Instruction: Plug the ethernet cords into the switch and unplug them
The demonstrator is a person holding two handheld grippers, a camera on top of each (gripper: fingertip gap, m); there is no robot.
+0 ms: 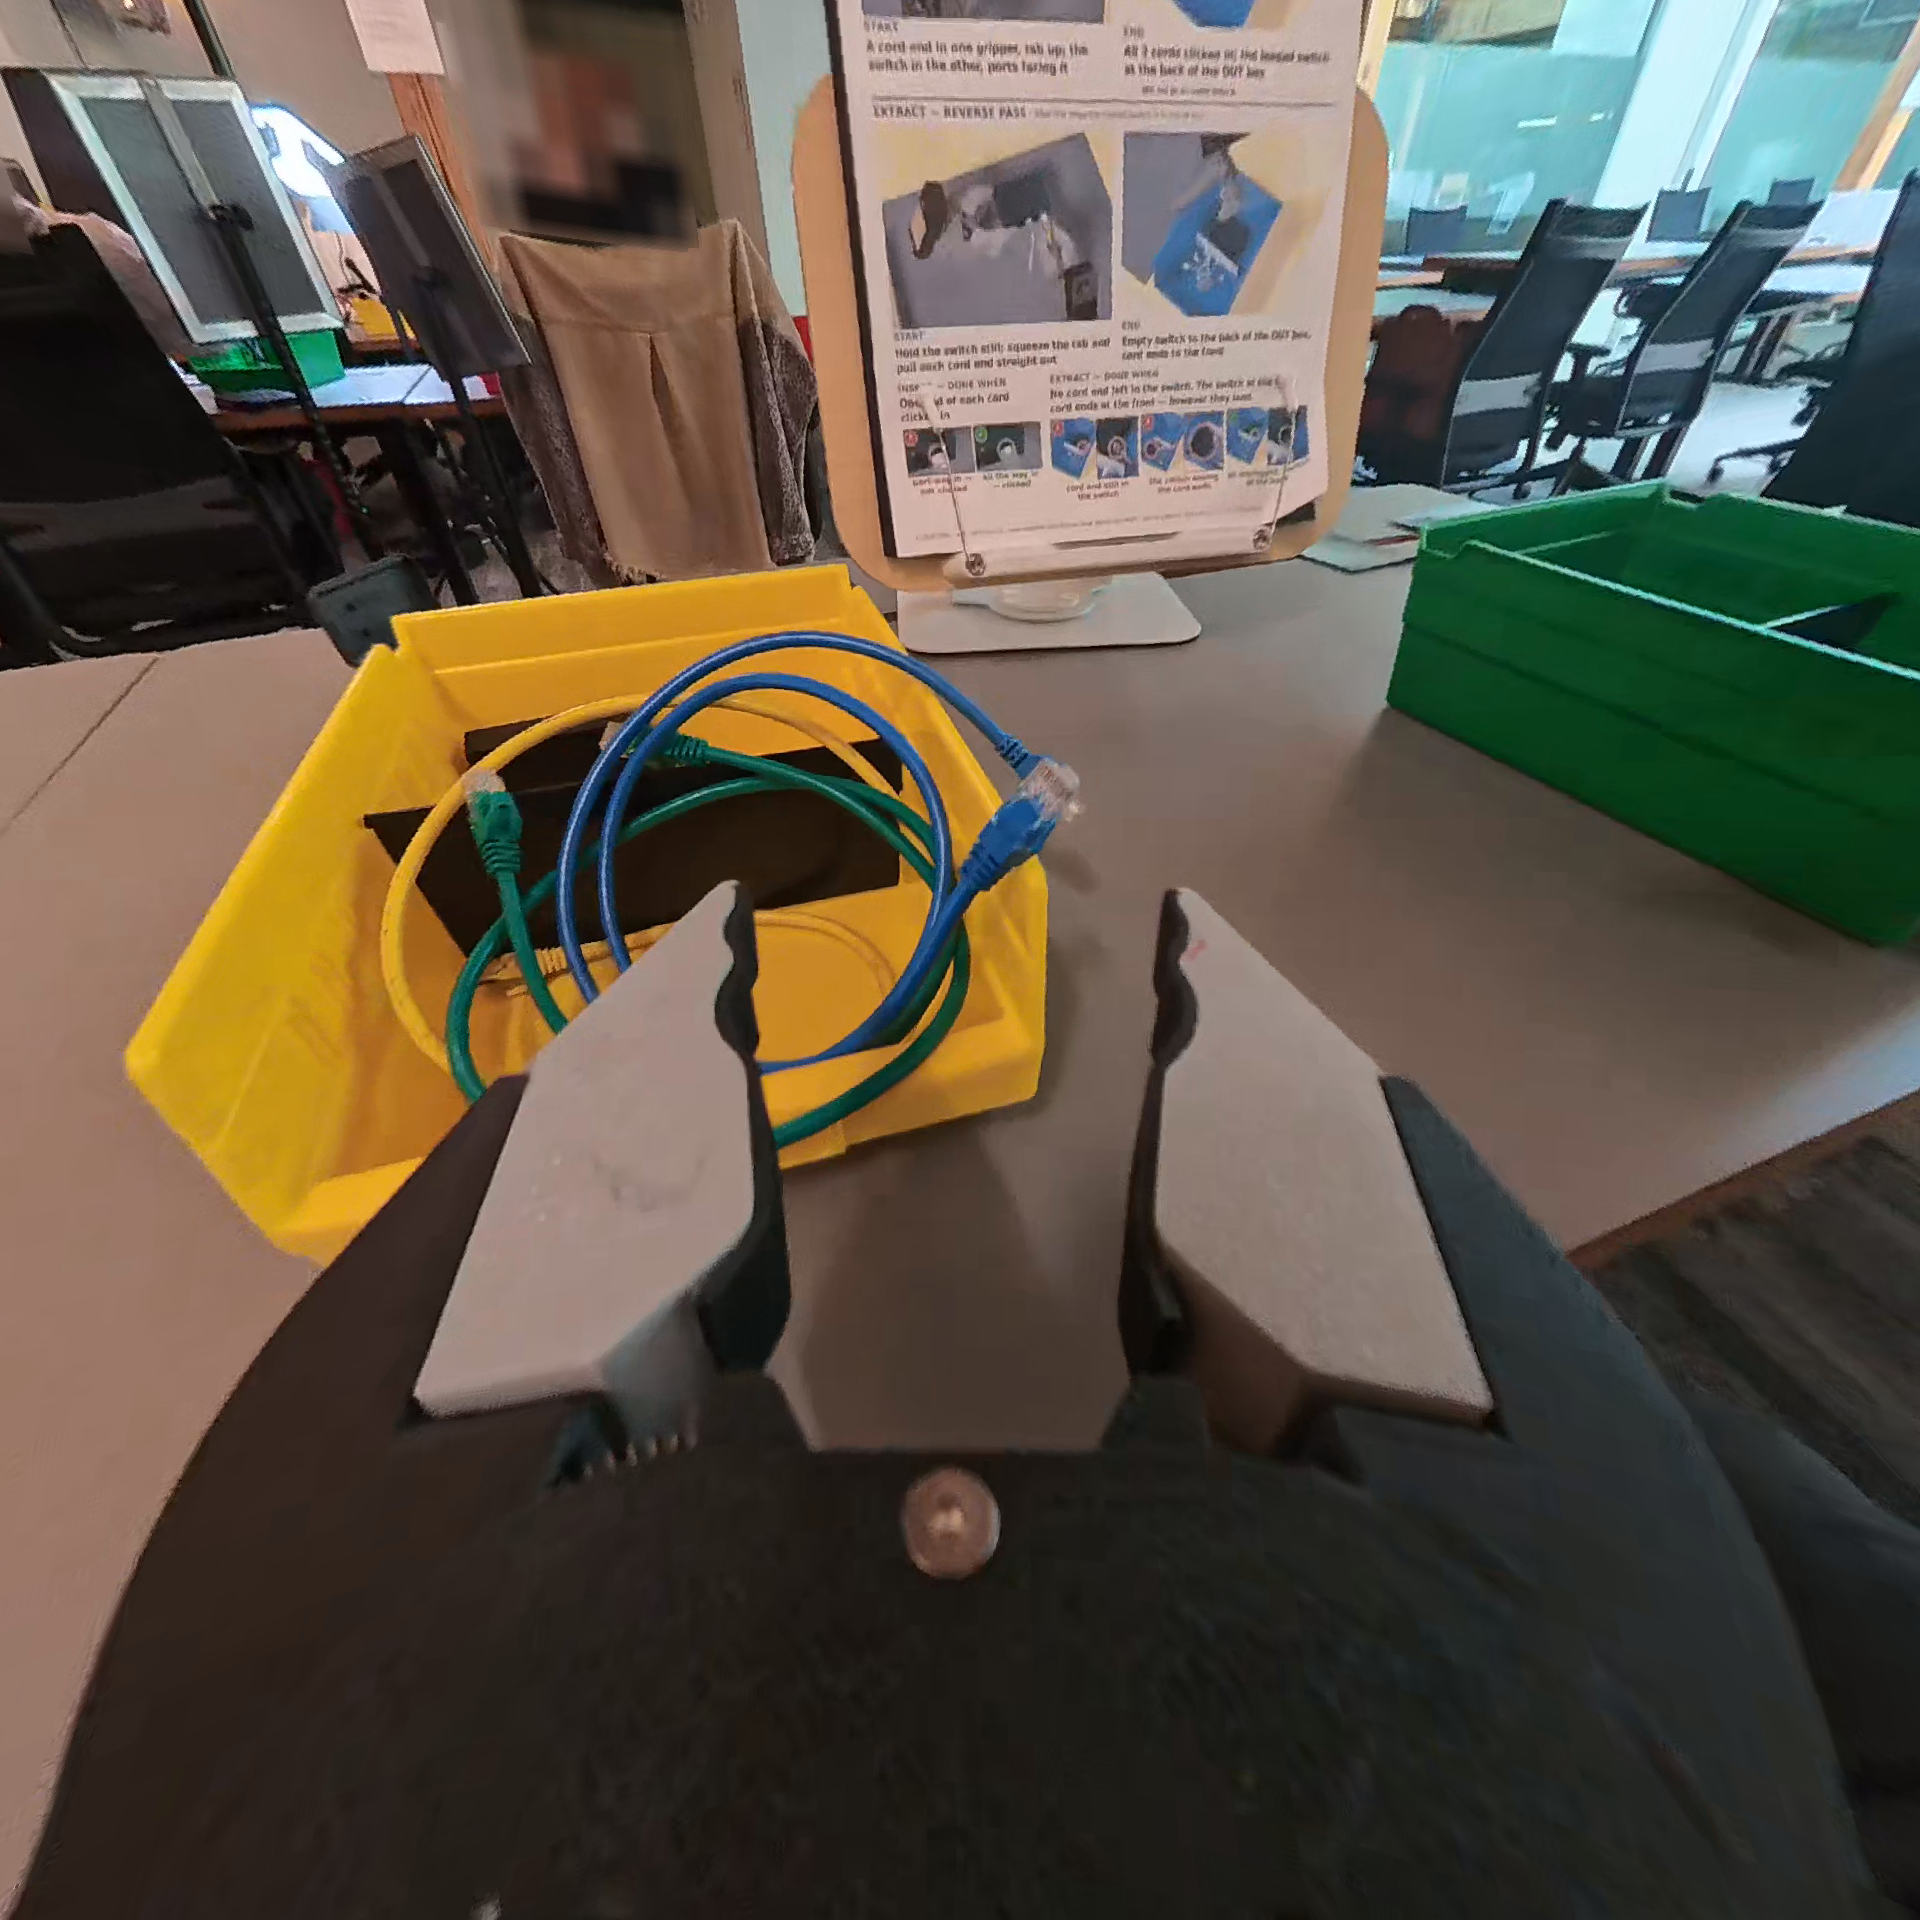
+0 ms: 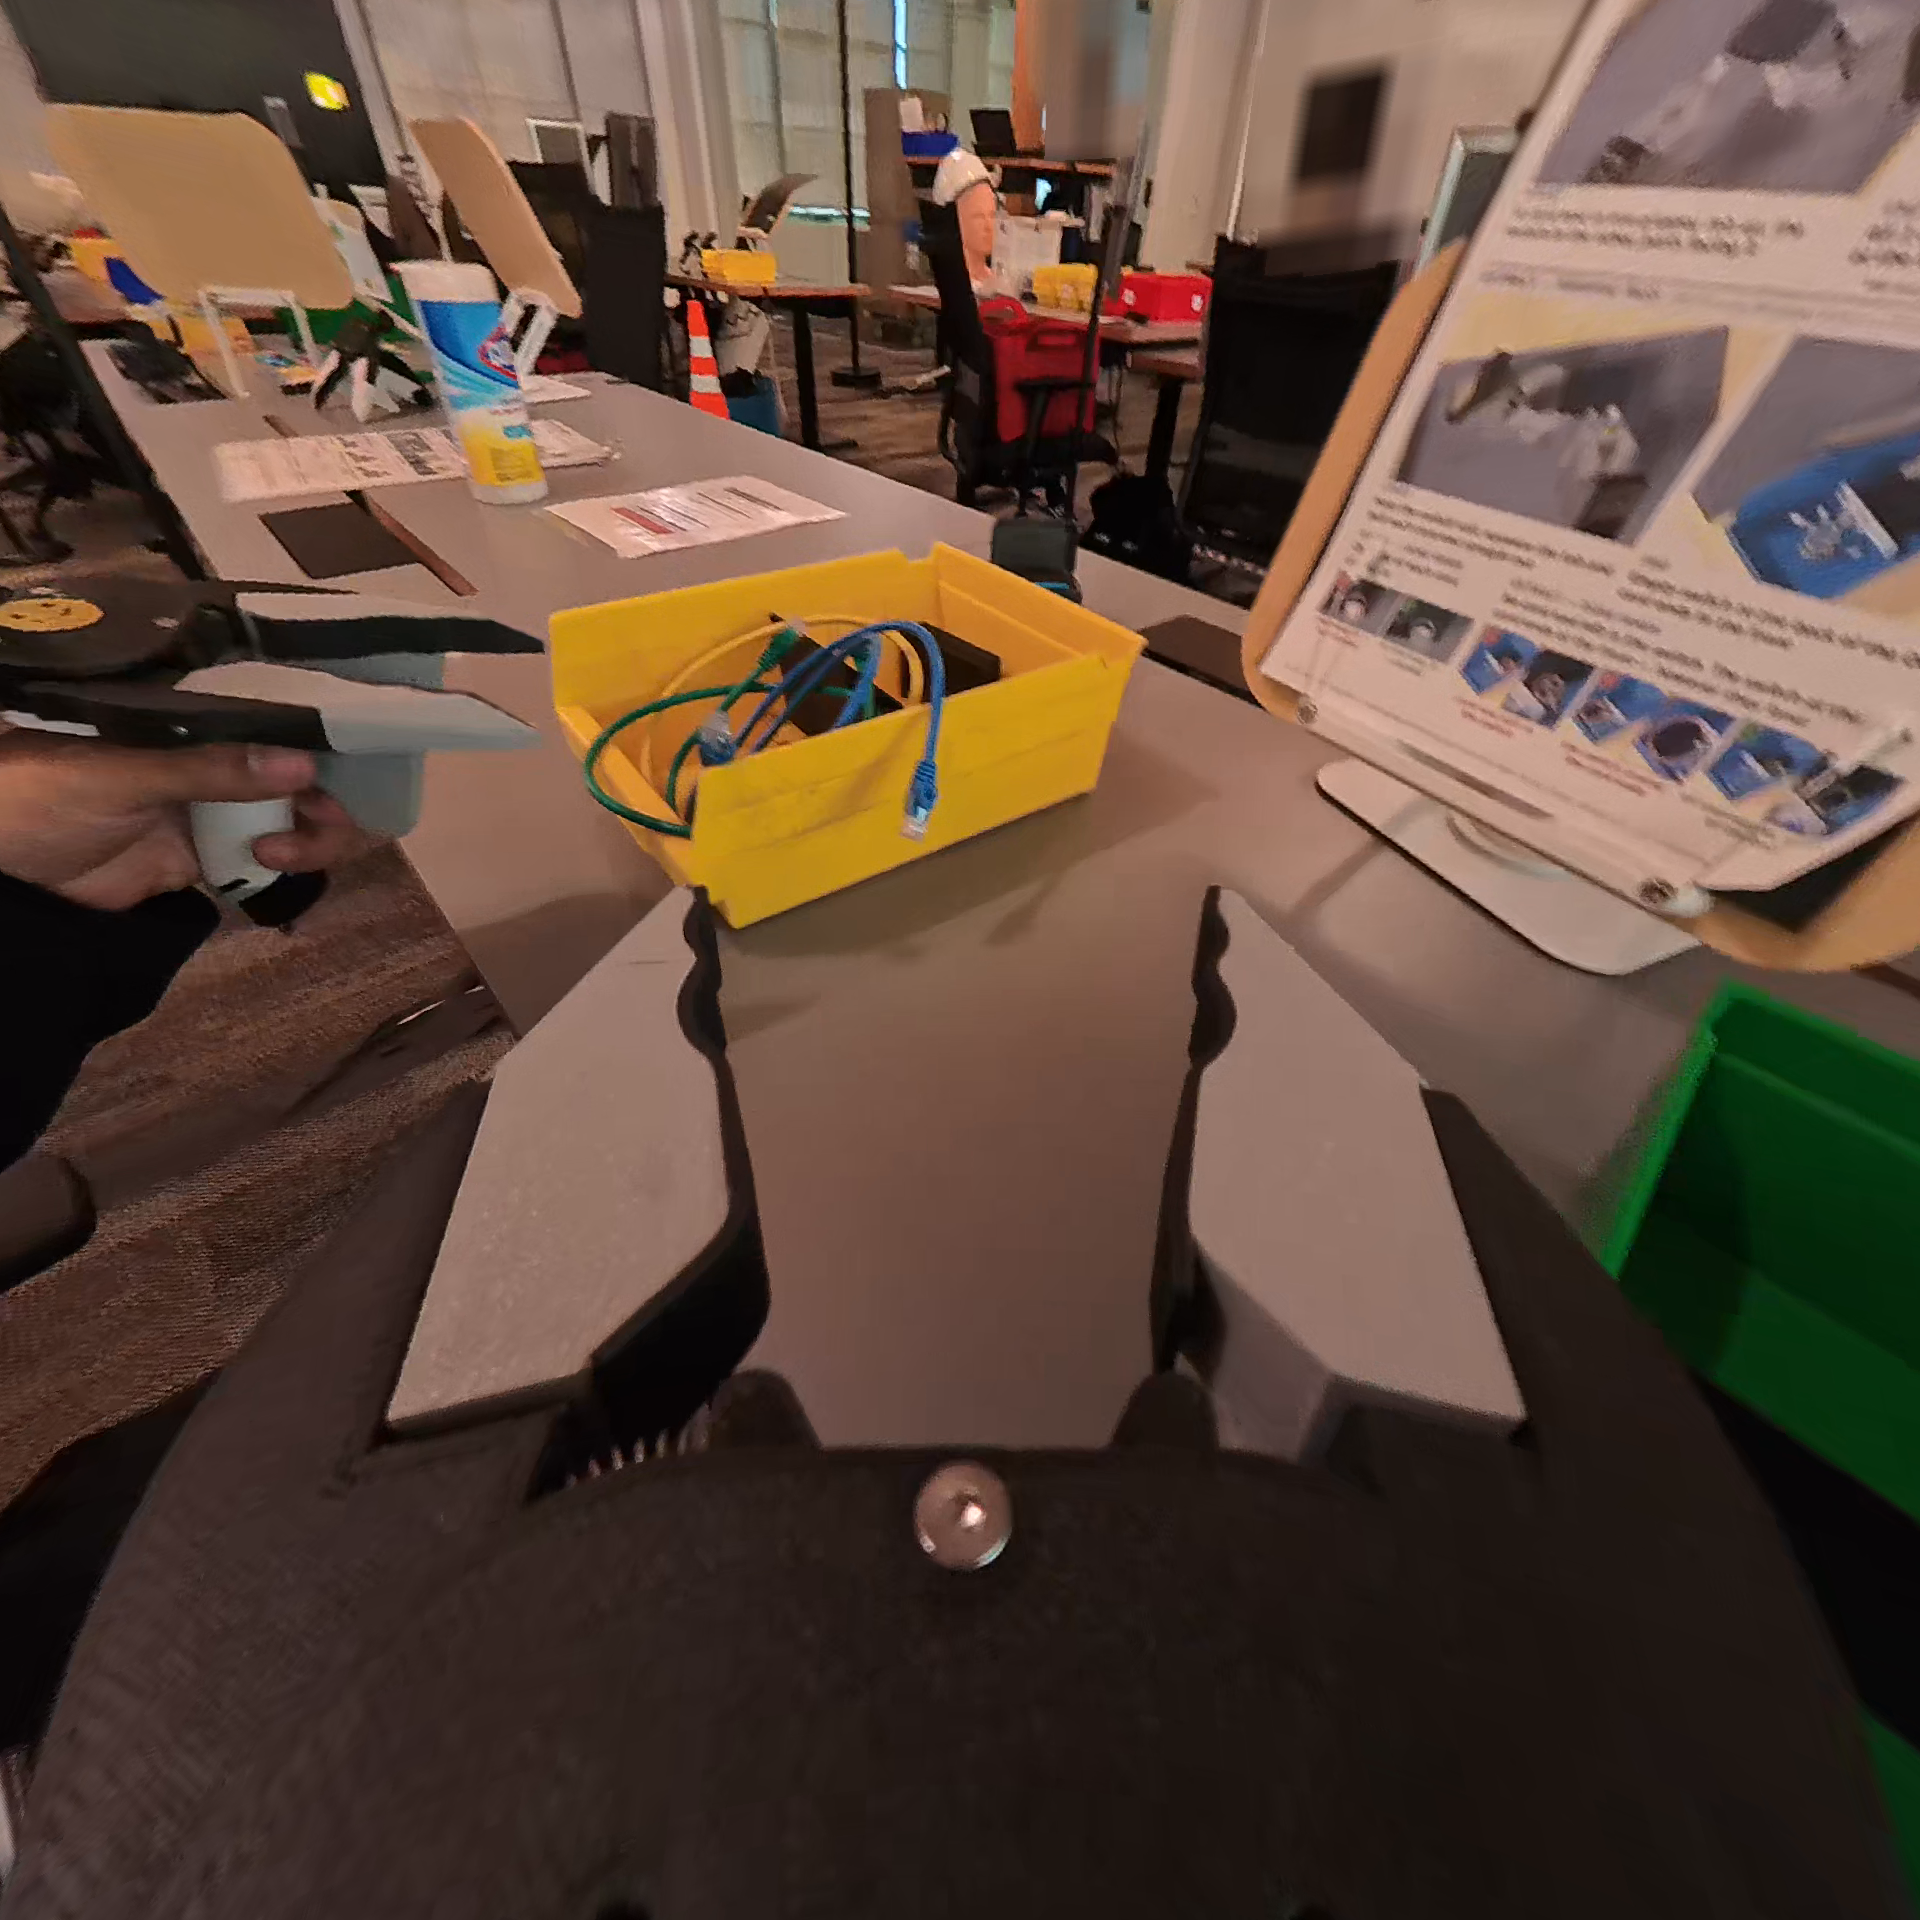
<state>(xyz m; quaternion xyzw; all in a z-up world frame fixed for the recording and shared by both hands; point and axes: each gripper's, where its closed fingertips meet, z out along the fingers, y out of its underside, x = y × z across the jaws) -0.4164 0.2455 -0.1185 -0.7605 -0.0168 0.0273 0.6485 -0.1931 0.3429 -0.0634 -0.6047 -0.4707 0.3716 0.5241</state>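
Yellow bin [image 1: 312,997] holds coiled cords on black switch [image 1: 665,831] | left gripper [image 1: 951,925], right gripper [image 2: 951,935] both spread, empty | cords limp, light | grab blue plug [image 1: 1023,821] by its stiff boot

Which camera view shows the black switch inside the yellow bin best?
The left wrist view: it looks down into the yellow bin, so the black switch shows under the cords. The right wrist view sees the bin from farther off and lower, with only a small dark part visible.
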